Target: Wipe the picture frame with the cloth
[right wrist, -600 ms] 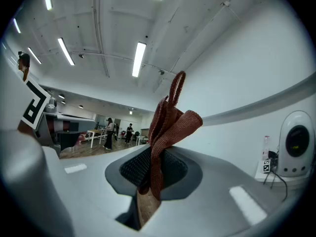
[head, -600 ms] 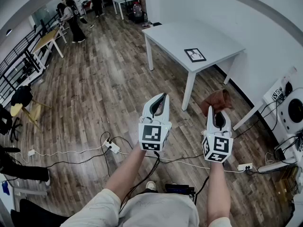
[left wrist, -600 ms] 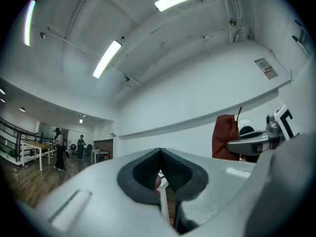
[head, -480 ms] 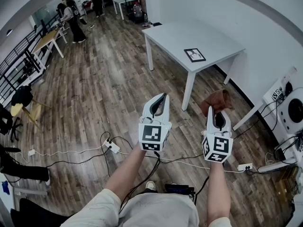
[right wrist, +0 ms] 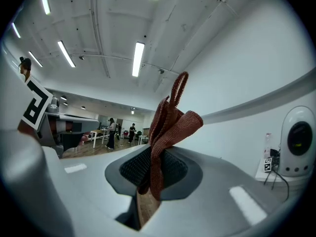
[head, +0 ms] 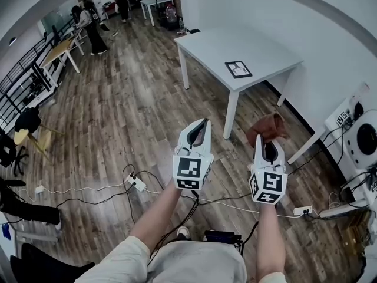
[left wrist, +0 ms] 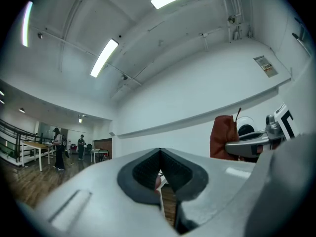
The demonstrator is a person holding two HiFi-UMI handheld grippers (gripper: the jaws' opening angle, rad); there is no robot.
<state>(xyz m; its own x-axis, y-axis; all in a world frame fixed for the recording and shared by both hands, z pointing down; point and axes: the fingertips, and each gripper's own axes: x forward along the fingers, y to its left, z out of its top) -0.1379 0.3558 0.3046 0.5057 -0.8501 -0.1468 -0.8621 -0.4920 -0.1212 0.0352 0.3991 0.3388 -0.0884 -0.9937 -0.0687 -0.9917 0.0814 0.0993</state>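
Right claw (head: pixel 266 141) barely shifted, pinching crumpled rust-brown cloth (head: pixel 268 126).

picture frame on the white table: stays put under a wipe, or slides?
It lies flat on the table, so the picture frame can hardly tip. It looks thin and probably light, on a smooth top, so it may slide under a push. The cloth in the right gripper flops over, likely too floppy to press hard.
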